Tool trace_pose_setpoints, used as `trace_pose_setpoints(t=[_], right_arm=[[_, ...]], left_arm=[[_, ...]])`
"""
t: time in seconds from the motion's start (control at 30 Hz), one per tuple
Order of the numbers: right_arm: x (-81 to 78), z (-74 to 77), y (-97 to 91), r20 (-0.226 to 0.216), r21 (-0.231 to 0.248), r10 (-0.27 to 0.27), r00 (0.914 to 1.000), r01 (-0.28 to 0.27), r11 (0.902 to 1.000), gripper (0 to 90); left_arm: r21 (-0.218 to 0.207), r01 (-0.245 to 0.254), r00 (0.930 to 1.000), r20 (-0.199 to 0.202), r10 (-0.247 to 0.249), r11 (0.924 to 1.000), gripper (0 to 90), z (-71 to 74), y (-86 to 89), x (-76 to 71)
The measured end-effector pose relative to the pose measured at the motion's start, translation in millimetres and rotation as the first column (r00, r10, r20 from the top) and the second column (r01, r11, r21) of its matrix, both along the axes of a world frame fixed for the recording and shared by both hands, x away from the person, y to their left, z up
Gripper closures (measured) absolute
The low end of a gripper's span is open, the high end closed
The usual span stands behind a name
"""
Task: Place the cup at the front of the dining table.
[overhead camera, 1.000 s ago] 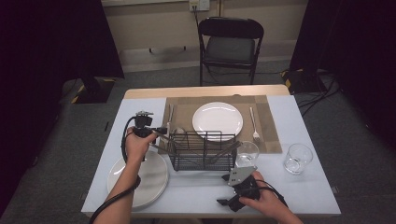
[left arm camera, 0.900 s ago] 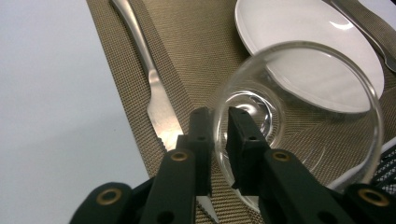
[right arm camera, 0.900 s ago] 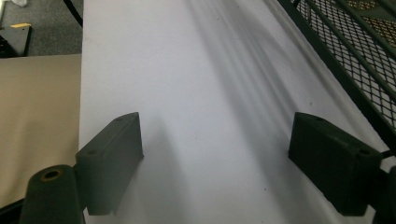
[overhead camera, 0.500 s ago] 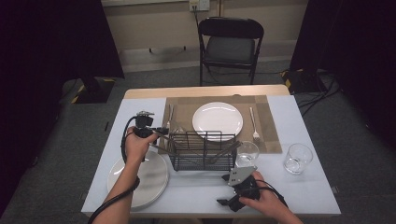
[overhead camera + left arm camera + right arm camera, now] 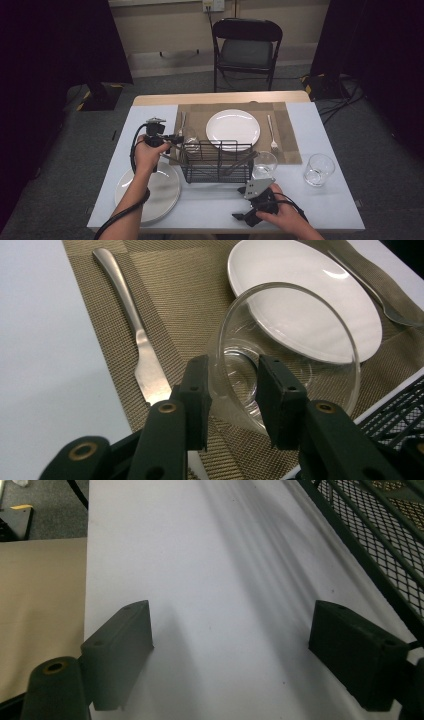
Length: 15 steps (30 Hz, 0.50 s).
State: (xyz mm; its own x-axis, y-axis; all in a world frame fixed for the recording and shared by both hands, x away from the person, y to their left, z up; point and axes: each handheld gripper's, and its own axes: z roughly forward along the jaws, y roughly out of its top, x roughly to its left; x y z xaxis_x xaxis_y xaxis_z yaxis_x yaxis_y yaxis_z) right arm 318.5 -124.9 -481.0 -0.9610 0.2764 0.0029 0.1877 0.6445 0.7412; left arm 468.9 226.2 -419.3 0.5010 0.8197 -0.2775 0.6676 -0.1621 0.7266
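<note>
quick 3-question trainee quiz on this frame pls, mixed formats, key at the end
1. What is between the jaws of the left gripper?
A. a knife
B. a glass
C. a fork
2. True or false: the right gripper is shut on a fork.
3. How many clear glasses does the high view show?

Key
1. B. The jaws have just been opening, with the glass's wall between them and the pads no longer pinching it.
2. False. Its jaws stand wide apart over the bare white table, with nothing between them.
3. Three.
</note>
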Motion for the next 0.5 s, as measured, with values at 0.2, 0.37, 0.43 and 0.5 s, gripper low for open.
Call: trace_pose_setpoints(t=[0.2,0.37,0.43,0.5], right_arm=[[0.0,0.0,0.0,0.000,0.000,0.000,1.0000,0.000,1.0000,16.1],[0.0,0.0,0.0,0.000,0.000,0.000,1.0000,0.000,1.0000,16.1],[0.0,0.0,0.0,0.000,0.000,0.000,1.0000,0.000,1.0000,16.1],[-0.1,0.0,0.0,0.000,0.000,0.000,1.0000,0.000,1.0000,16.1]], left_arm=[[-0.022,0.005,0.9999,0.009,-0.005,0.9998,62.6,2.9,-1.4,1.1],[-0.030,0.012,0.9999,0.004,-0.011,0.9995,58.2,5.4,-2.8,2.7],[-0.027,0.013,0.9999,0.007,-0.013,0.9995,58.0,6.2,-3.4,3.0],[-0.032,0.015,0.9999,0.007,-0.015,0.9994,56.9,7.0,-4.1,3.3]])
